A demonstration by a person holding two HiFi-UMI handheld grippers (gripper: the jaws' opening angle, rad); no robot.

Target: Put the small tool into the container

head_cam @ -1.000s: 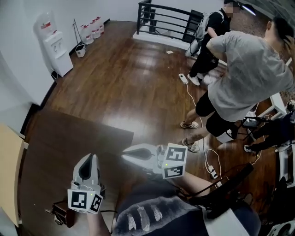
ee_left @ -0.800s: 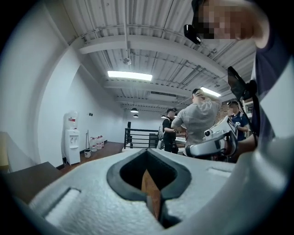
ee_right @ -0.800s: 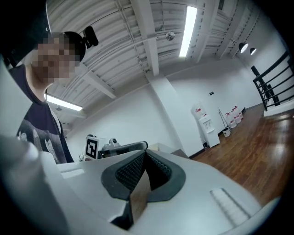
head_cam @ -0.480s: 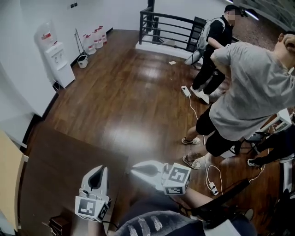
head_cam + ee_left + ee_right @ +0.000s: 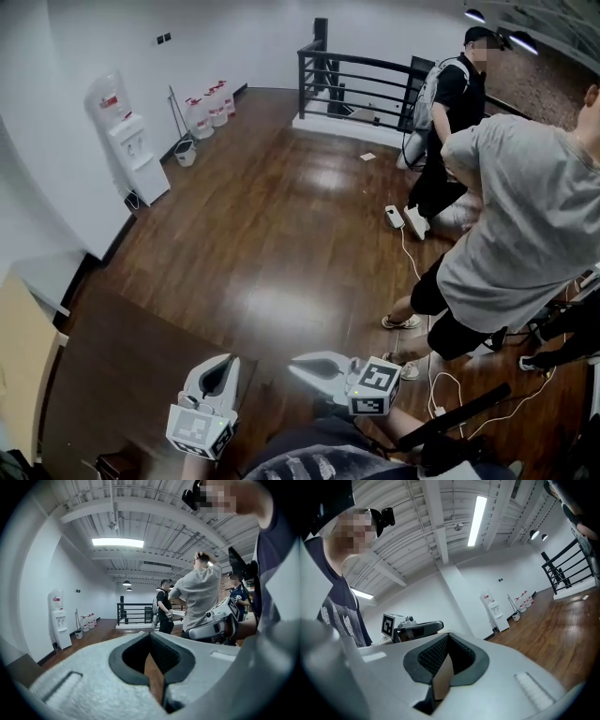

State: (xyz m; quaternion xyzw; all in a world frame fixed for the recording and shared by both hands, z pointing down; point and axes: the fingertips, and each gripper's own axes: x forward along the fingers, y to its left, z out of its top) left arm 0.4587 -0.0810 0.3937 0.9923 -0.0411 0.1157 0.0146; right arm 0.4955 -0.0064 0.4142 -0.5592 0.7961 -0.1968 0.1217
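Search comes first, I judge: left gripper and right gripper, jaws together and empty, face no visible tool or container.

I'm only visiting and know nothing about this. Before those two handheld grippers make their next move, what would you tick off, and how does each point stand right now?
1. Left gripper free: ok, jaws together, nothing between them.
2. Right gripper free: ok, jaws together, empty.
3. Small tool in sight: not ok, no view shows it.
4. Container in sight: not ok, no view clearly shows one.
5. Bystanders clear: ok, the person in the grey shirt and the person in black stand well apart from both grippers.
6. Floor free of trip hazards: not ok, a white power strip lies near their feet.
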